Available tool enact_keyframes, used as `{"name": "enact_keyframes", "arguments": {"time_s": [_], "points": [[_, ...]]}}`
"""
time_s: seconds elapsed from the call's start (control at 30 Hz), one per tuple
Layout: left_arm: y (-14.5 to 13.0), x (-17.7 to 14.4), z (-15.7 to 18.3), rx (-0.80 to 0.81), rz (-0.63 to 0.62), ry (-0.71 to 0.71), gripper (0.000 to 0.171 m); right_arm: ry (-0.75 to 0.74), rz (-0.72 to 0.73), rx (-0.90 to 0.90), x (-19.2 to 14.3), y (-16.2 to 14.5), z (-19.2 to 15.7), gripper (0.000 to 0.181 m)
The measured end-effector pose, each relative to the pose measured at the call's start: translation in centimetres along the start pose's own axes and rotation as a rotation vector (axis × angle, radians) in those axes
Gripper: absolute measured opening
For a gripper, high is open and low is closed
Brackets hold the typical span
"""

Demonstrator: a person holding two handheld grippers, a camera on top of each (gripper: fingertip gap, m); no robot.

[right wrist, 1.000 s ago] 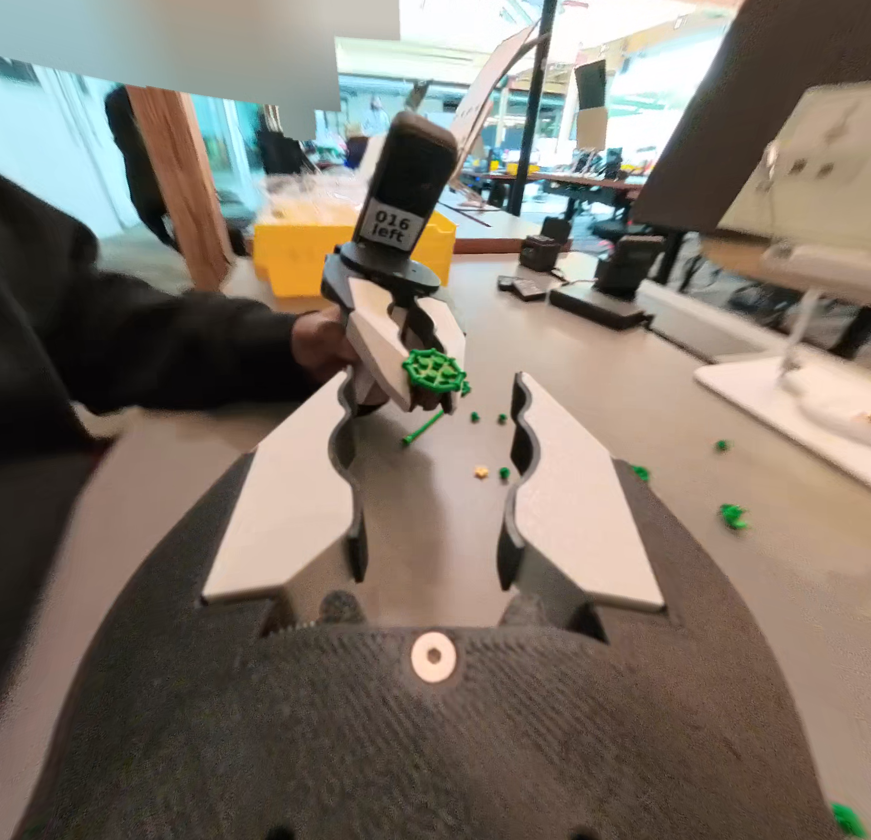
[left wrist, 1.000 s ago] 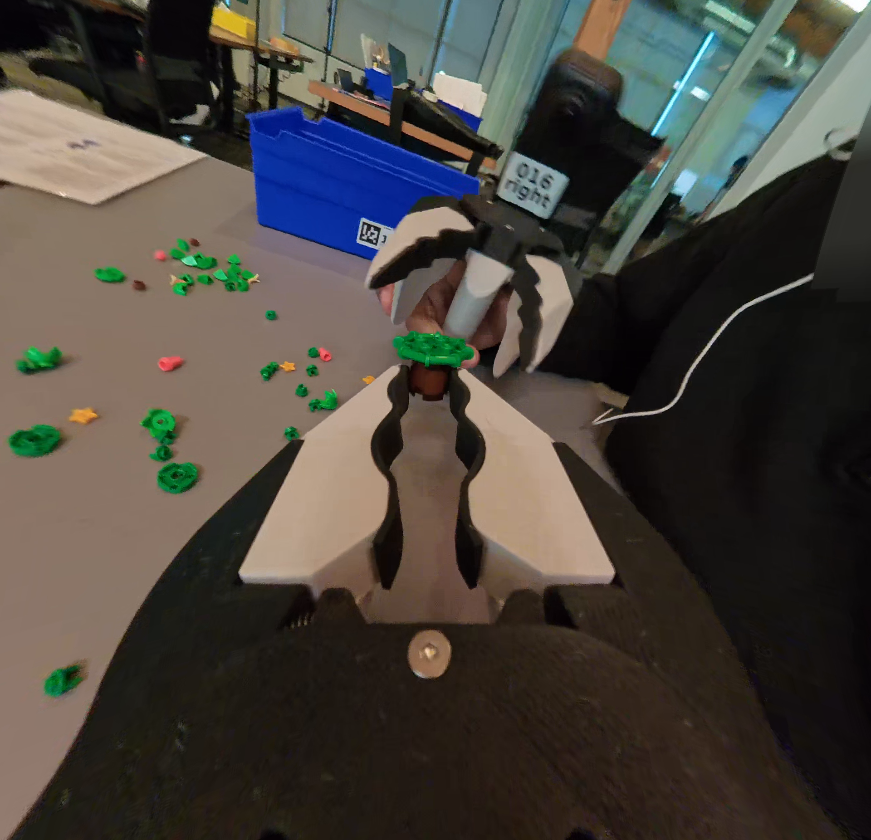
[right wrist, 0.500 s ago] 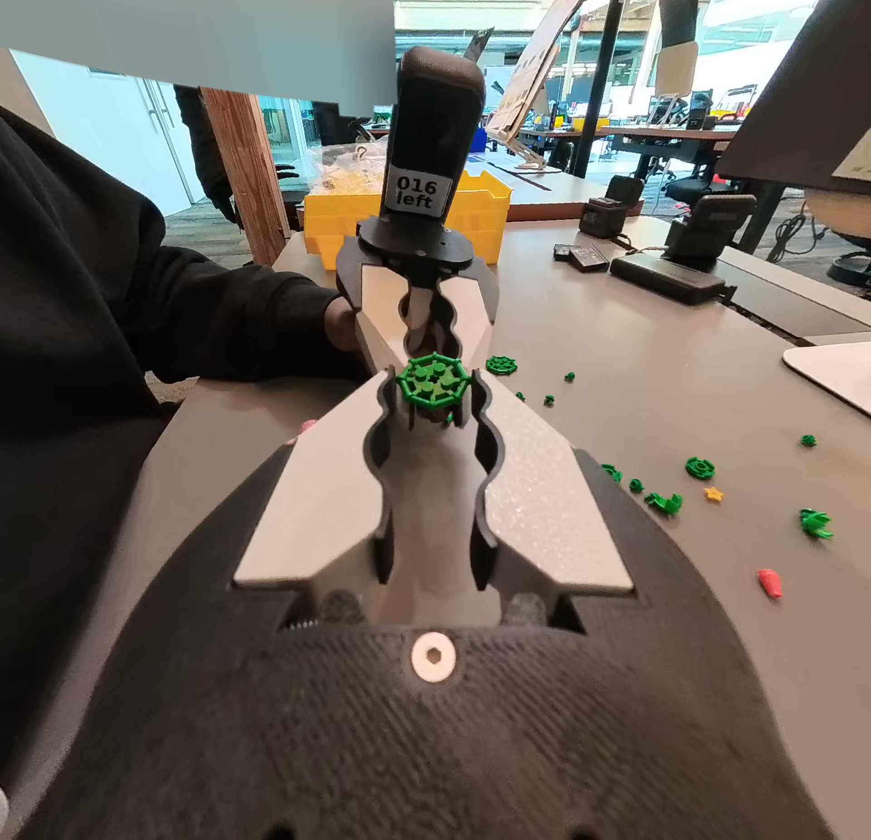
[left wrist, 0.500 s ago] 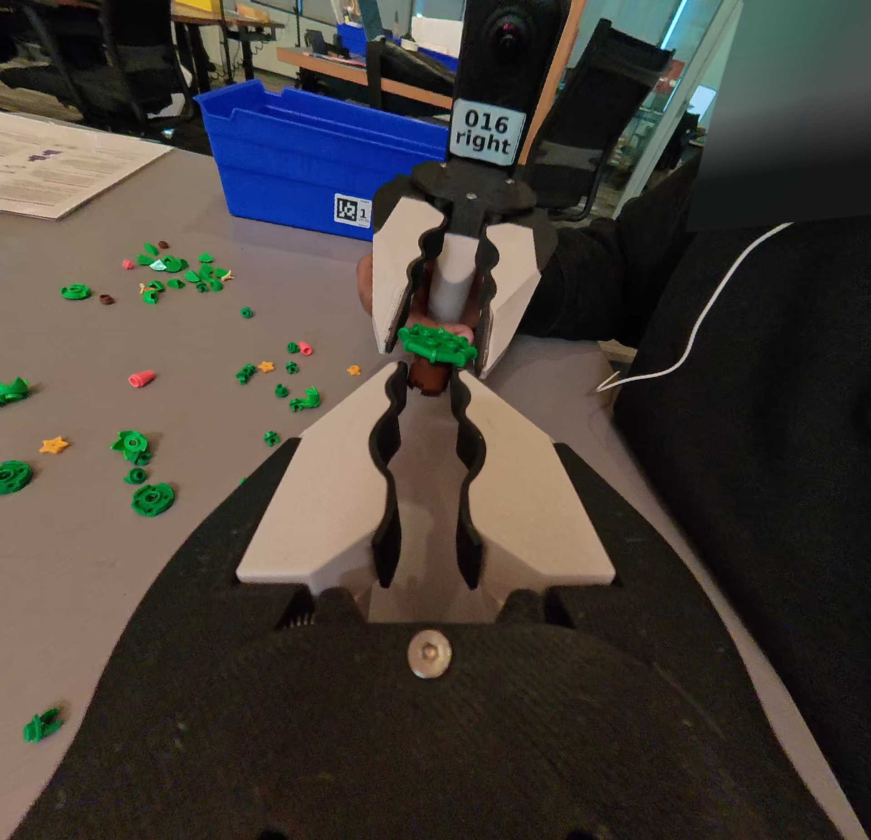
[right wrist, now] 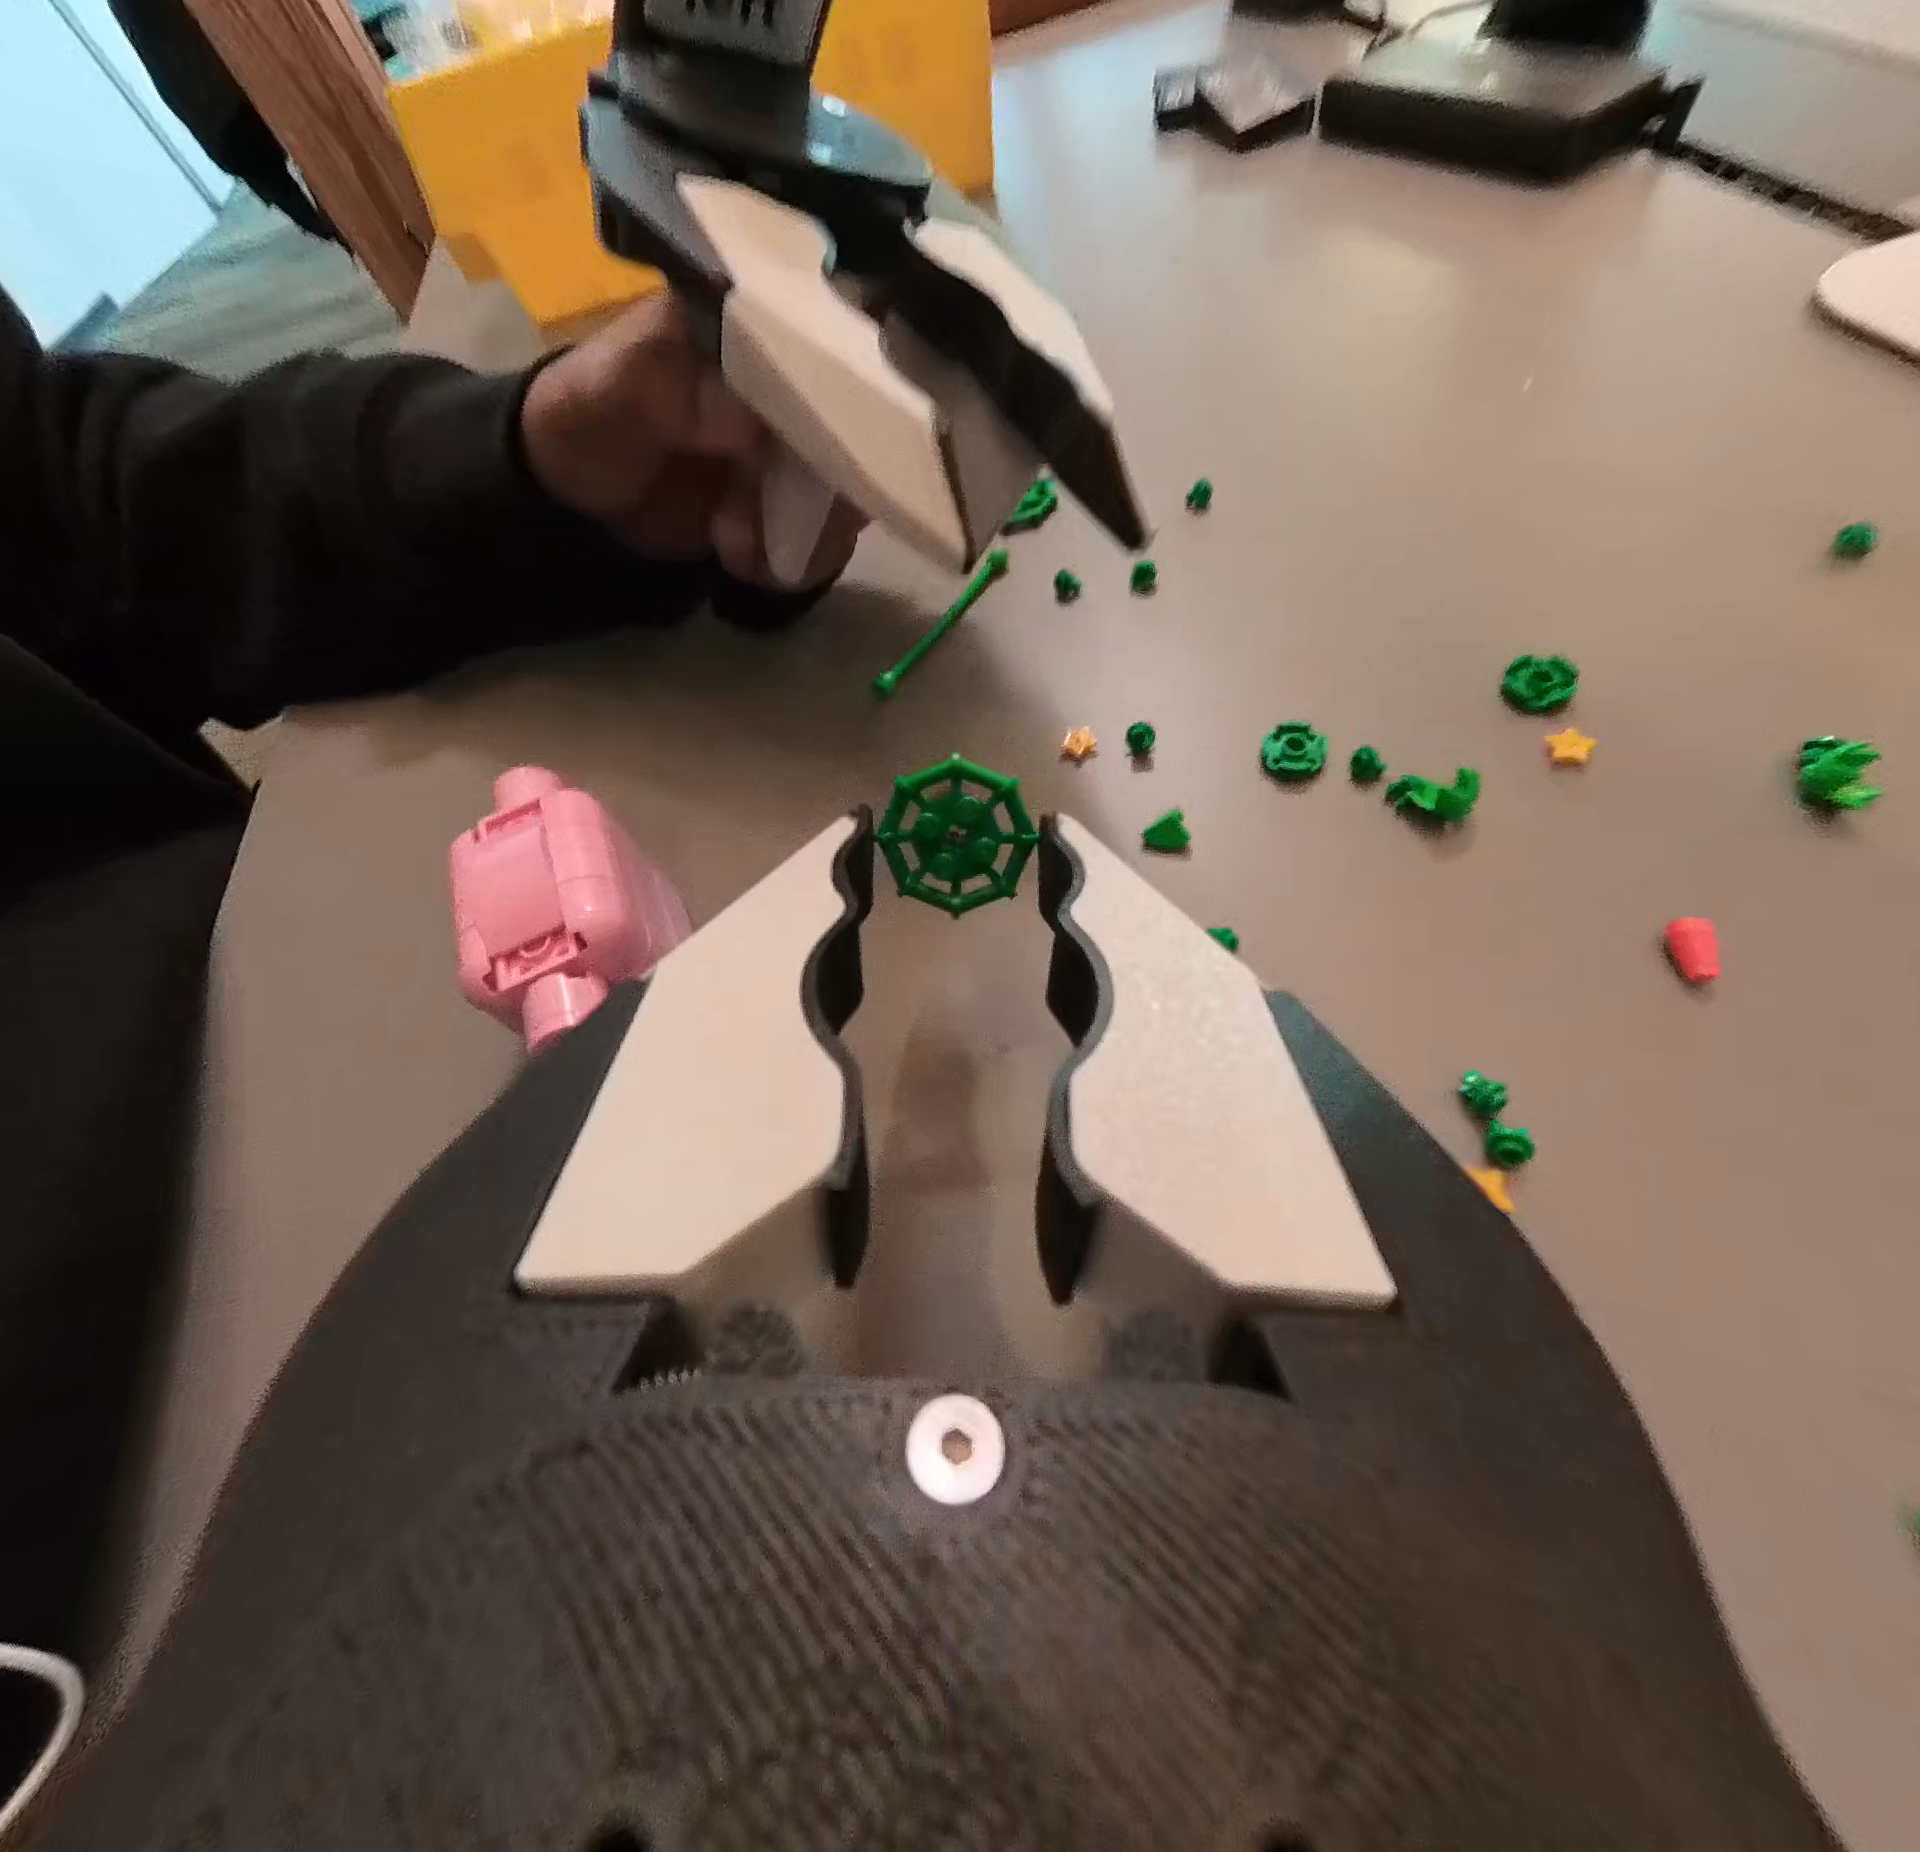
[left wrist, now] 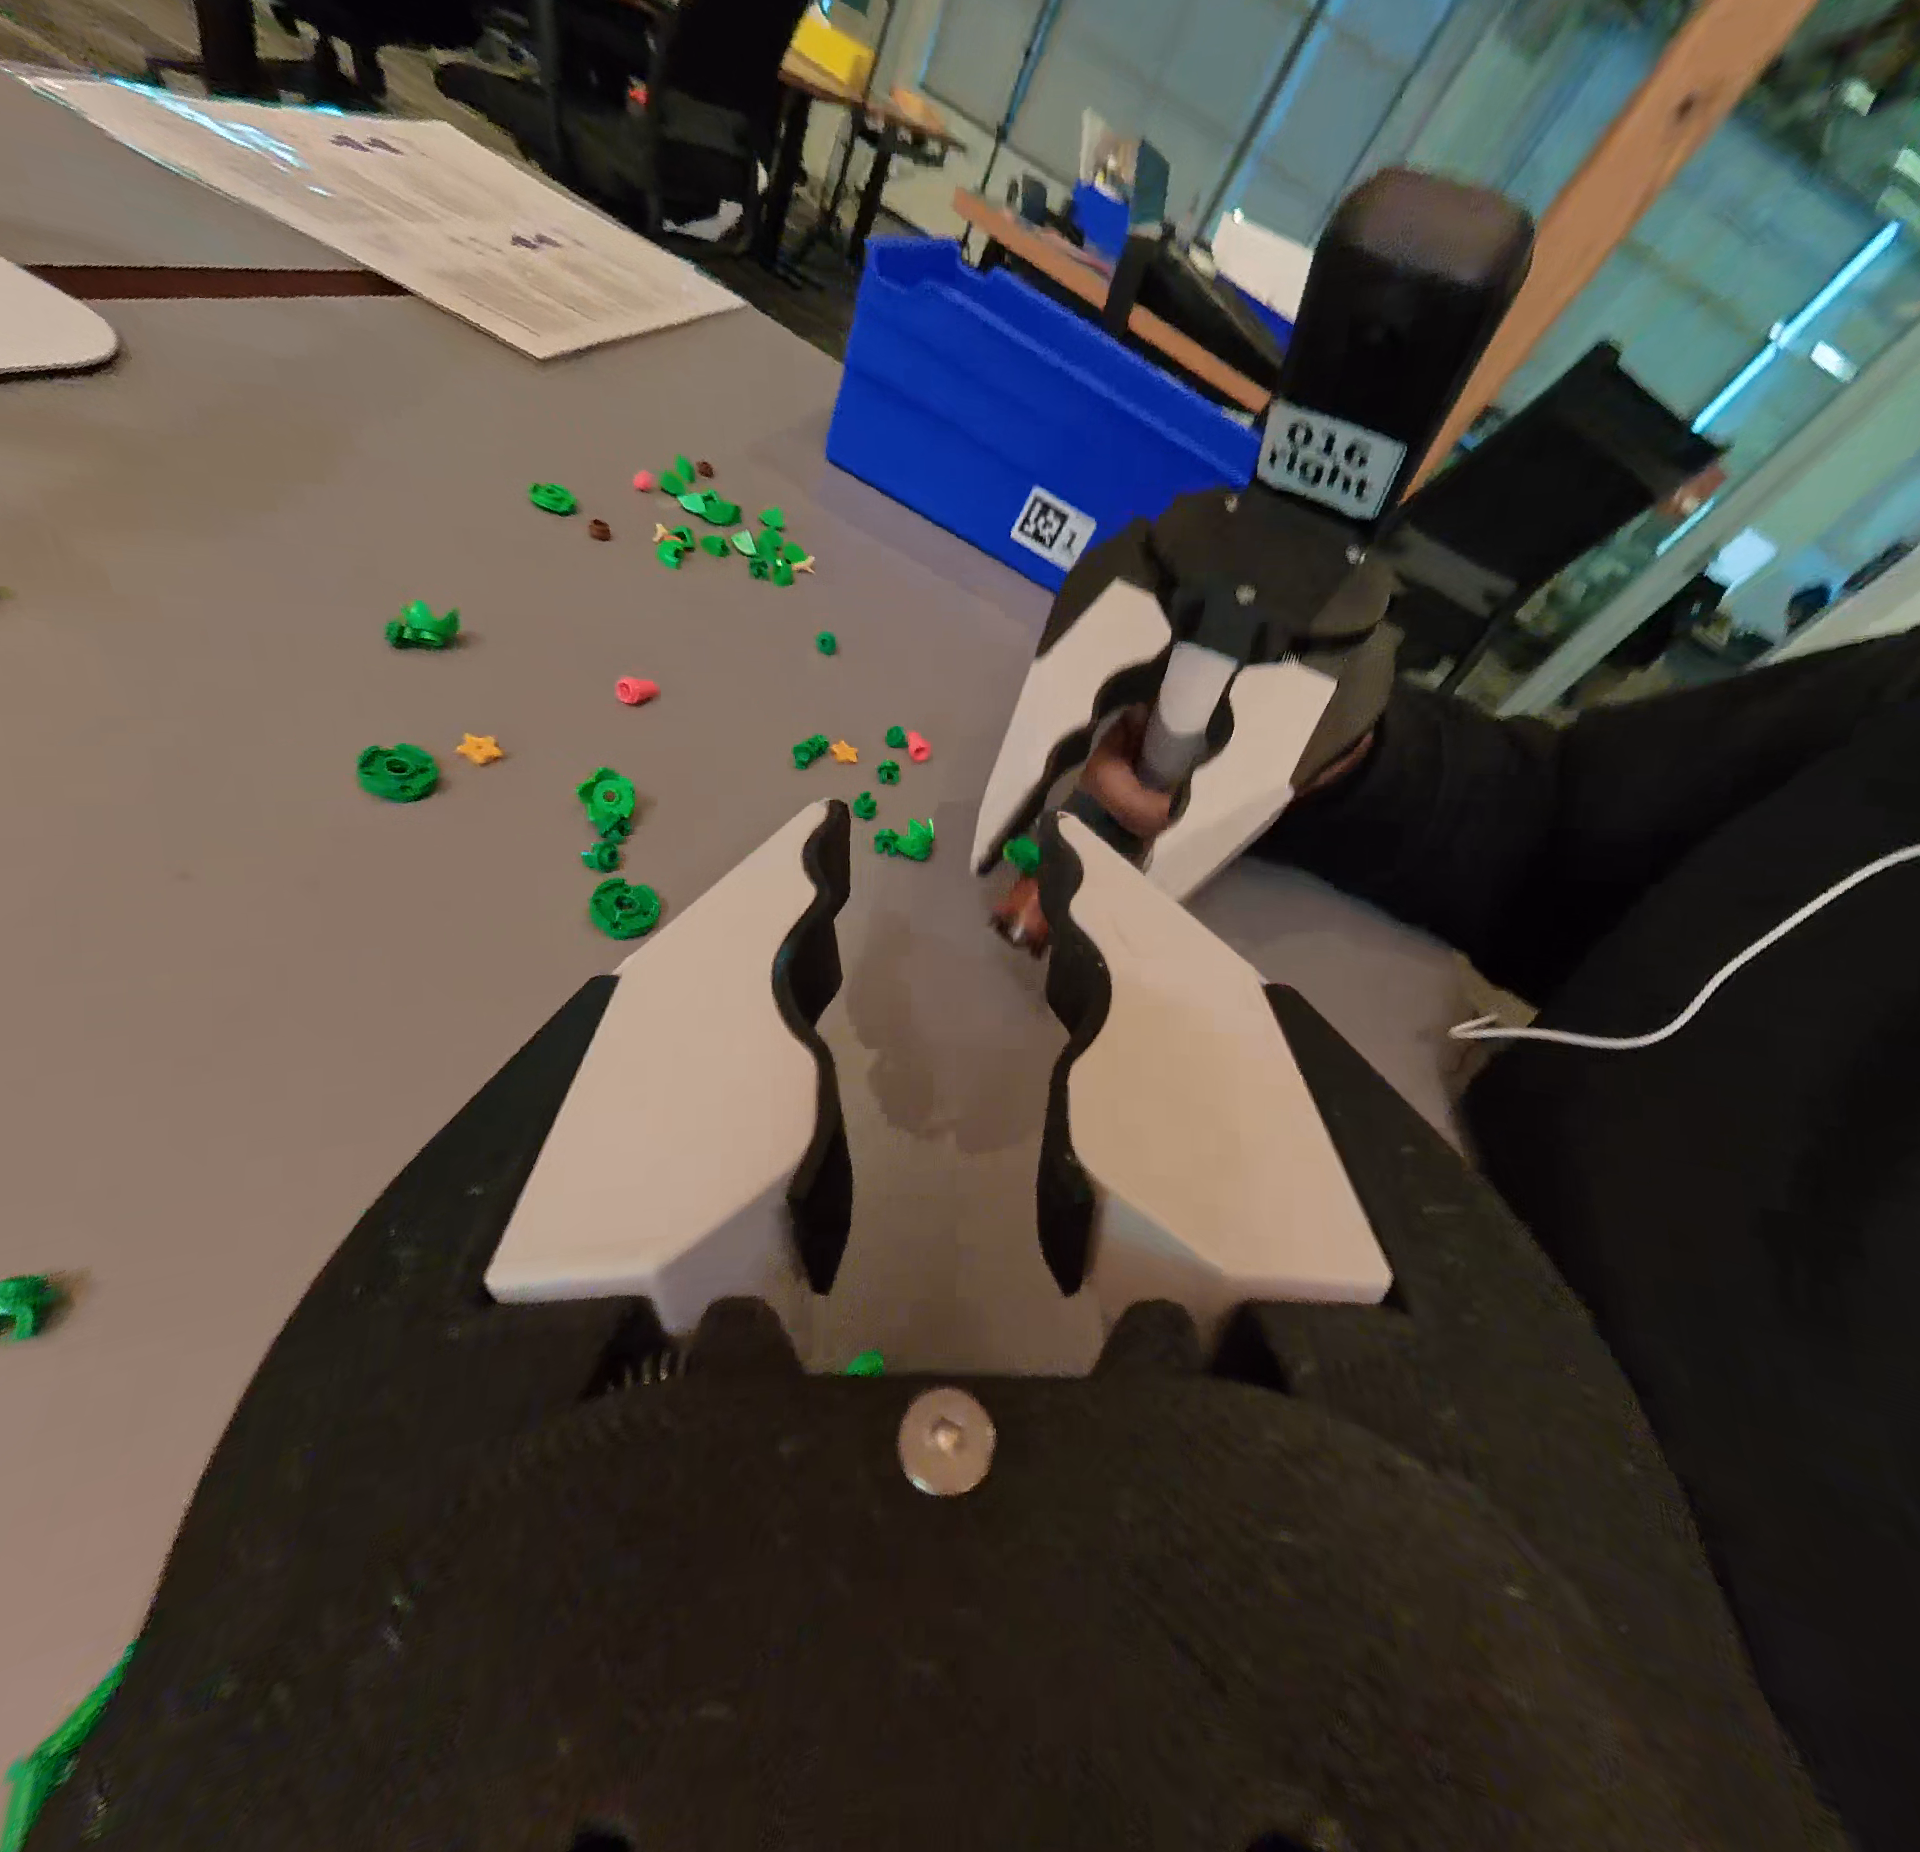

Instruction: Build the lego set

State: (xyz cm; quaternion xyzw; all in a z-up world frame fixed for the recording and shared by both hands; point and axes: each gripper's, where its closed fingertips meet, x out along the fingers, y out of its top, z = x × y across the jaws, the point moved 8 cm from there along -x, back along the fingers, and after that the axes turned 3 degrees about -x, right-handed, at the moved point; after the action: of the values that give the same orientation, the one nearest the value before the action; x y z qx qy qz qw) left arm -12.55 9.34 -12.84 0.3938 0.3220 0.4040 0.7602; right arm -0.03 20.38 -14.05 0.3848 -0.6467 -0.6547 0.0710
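Note:
My right gripper (right wrist: pixel 954 826) is shut on a green web-shaped disc (right wrist: pixel 956 838), held at its fingertips just above the grey table (right wrist: pixel 1403 400). In the left wrist view the disc's green edge (left wrist: pixel 1023 852) shows with a brown stem (left wrist: pixel 1016 909) under it, partly hidden by my own finger. My left gripper (left wrist: pixel 945 826) is open and empty. It also shows in the right wrist view (right wrist: pixel 1039 545), raised behind and left of the disc. Loose green pieces (left wrist: pixel 613 794) lie scattered on the table.
A pink lego assembly (right wrist: pixel 551 898) lies left of my right gripper. A green rod (right wrist: pixel 940 623), orange stars (right wrist: pixel 1569 746) and a red piece (right wrist: pixel 1691 948) lie around. A blue bin (left wrist: pixel 997 431), paper sheets (left wrist: pixel 416 202), a yellow bin (right wrist: pixel 499 161) and black devices (right wrist: pixel 1507 109) stand farther back. Tip to tip, the grippers are about 5 cm apart.
My left gripper has opened, let go of the brown stem and drawn away. My right gripper has closed on the green disc and carried it down toward the table.

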Motion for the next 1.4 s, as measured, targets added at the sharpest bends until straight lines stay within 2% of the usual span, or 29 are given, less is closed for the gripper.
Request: {"name": "enact_keyframes", "arguments": {"time_s": [0.2, 0.33, 0.47, 0.57, 0.77, 0.87, 0.97, 1.03, 1.1, 1.27, 1.4], "points": [[0.5, -0.7, -0.5, -0.095, 0.075, -0.055, 0.033, -0.017, -0.129, -0.061, 0.8, -0.9, -0.4, 0.030], [0.5, -0.6, -0.4, -0.089, 0.069, -0.062, 0.034, 0.006, -0.226, -0.099, 1.2, -1.8, -0.6, 0.031], [0.4, -0.4, -0.2, -0.074, 0.056, -0.061, 0.033, 0.017, -0.265, -0.109, 1.1, -2.2, -0.5, 0.030], [0.4, -0.4, -0.1, -0.077, 0.052, -0.070, 0.033, 0.017, -0.245, -0.107, 0.8, -2.1, -0.3, 0.030], [-0.1, 0.4, 0.6, -0.092, -0.006, -0.153, 0.034, 0.012, -0.110, -0.131, 0.0, -0.6, -0.2, 0.030], [-0.8, 1.1, 1.3, -0.074, -0.095, -0.195, 0.023, -0.025, -0.104, -0.167, -0.2, -0.4, -0.2, 0.030], [-1.9, 1.9, 2.3, -0.057, -0.206, -0.273, 0.022, -0.044, -0.143, -0.212, 0.2, -0.7, -0.4, 0.031], [-2.7, 2.5, 2.5, -0.039, -0.293, -0.248, 0.017, -0.043, -0.130, -0.233, 0.3, -0.5, -0.7, 0.030], [-2.7, 2.6, 2.9, -0.029, -0.296, -0.262, 0.014, -0.041, -0.105, -0.245, 0.2, -0.2, -0.9, 0.029], [-2.5, 2.4, 2.2, -0.057, -0.271, -0.226, 0.030, -0.038, -0.044, -0.224, -0.4, 0.3, -0.7, 0.027], [-2.7, 2.5, 2.0, -0.087, -0.287, -0.217, 0.036, -0.022, -0.042, -0.207, -0.4, 0.2, -0.7, 0.027]]}}
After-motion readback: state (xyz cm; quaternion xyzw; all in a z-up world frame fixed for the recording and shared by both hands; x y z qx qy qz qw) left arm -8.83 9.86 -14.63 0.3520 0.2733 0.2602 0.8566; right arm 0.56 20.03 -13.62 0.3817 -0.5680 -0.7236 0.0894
